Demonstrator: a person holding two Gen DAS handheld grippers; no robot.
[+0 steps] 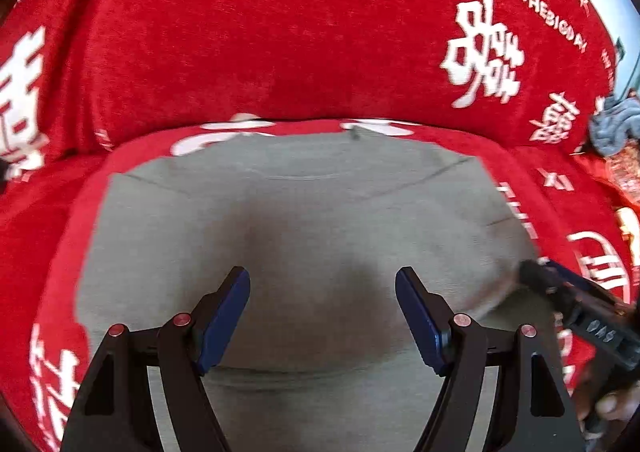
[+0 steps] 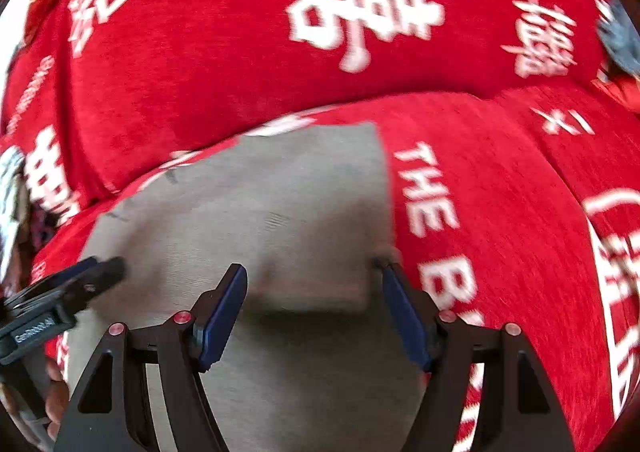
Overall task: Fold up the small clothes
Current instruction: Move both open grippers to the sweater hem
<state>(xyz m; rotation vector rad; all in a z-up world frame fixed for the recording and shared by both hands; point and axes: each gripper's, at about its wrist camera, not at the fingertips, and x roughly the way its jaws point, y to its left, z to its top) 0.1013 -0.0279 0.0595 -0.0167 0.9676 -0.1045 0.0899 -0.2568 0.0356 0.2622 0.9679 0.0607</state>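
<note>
A small grey garment (image 1: 304,228) lies flat on a red cover, folded into a rough rectangle, with seam lines near its far edge. My left gripper (image 1: 322,316) hovers over its near middle, open and empty. My right gripper (image 2: 314,312) is open and empty over the garment's right part (image 2: 280,220), its right finger close to the garment's right edge. In the left wrist view the right gripper (image 1: 580,308) shows at the garment's right side. In the right wrist view the left gripper (image 2: 60,300) shows at the left.
The red cover (image 1: 280,32) with white characters and lettering drapes over a sofa seat and backrest (image 2: 224,52). A grey-blue crumpled cloth (image 1: 612,124) and a patterned item lie at the far right. A light-coloured item (image 2: 10,188) sits at the left edge.
</note>
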